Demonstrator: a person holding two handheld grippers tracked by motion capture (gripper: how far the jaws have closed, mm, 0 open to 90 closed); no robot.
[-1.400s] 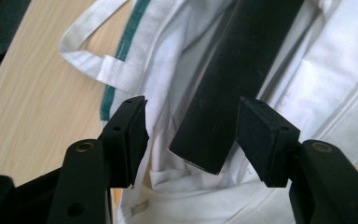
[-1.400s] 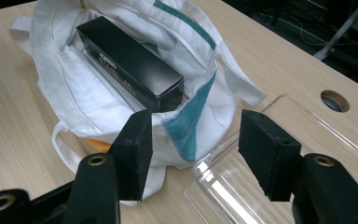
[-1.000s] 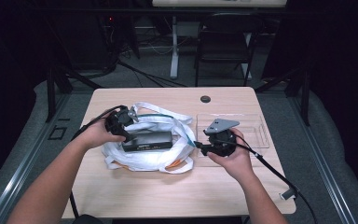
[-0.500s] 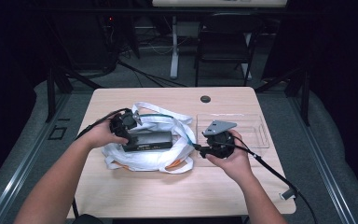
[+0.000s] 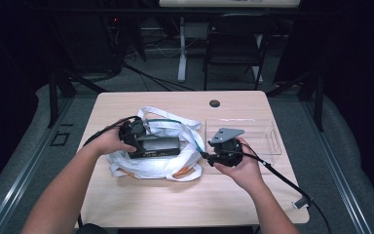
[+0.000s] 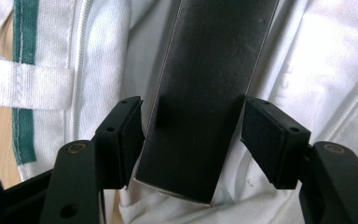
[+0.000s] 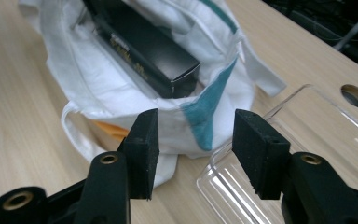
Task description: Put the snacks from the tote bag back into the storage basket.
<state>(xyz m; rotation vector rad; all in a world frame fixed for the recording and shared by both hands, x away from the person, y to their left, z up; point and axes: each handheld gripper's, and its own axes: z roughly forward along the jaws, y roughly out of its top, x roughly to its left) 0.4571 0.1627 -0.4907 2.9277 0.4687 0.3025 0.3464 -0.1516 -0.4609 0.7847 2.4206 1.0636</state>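
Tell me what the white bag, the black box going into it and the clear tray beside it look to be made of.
White bag: woven cloth, matte; stitched seams and a green stripe show.
Black box: probably coated cardboard with a slight sheen; thin pale edges and a folded end flap suggest it.
Clear tray: see-through hard plastic, glossy; light glints along its rim.

text: none legible | black box (image 7: 142,49): pale lettering along its side edge, too blurred to read

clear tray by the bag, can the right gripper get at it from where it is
Probably yes. The right gripper hangs with open jaws right at the near corner of the clear tray. Nothing lies between them; the white bag with the black box sits just beside, so it may brush the cloth.
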